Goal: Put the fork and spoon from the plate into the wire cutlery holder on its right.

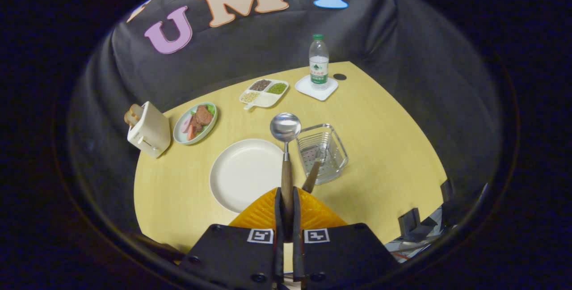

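Gripper view: the gripper [287, 200] is seen clamped on the wooden handle of the spoon [285, 147], both fingers pressed against it. The spoon is held raised, its bowl pointed forward beyond the fingers, above the gap between the plate [232, 178] and the wire cutlery holder [322, 151]. The plate is seen bare. A fork [313, 174] is seen standing tilted in the holder, its wooden handle leaning out over the near rim, so that half of the task is judged complete. The spoon remains to be carried rightward over the holder, lowered in and released. Further back on the table [380, 147], a toaster [147, 130], a dish of food [196, 122], a divided tray [264, 92] and a water bottle [318, 62] are set well apart from the work area.
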Demonstrator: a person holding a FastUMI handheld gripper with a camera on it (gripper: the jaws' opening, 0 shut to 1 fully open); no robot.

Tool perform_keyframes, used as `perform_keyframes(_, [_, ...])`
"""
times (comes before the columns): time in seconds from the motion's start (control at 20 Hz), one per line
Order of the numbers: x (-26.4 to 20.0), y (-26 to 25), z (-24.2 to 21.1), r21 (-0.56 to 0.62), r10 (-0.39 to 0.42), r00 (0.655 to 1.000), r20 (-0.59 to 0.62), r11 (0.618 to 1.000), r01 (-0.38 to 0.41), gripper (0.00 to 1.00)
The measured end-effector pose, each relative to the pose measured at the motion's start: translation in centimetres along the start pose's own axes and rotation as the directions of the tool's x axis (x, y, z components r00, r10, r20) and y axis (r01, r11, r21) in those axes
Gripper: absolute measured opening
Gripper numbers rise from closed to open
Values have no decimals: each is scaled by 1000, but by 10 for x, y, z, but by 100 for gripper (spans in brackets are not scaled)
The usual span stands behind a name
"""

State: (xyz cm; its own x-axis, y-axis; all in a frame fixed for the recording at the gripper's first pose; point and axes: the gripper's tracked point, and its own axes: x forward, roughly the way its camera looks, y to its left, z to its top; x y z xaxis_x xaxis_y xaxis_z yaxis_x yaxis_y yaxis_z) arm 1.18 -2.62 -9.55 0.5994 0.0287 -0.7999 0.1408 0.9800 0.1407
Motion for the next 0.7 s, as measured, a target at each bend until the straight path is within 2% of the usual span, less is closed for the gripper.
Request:
perform_keyframes(0.2, [2, -43, 0, 17, -76, 996, -52, 997, 77, 11])
perform_keyframes(0.5, [31, -54, -25, -6, -76, 982, -175, 997, 76, 11])
perform_keyframes(0.7, [37, -49, -27, -11, -62, 973, -222, 998, 61, 11])
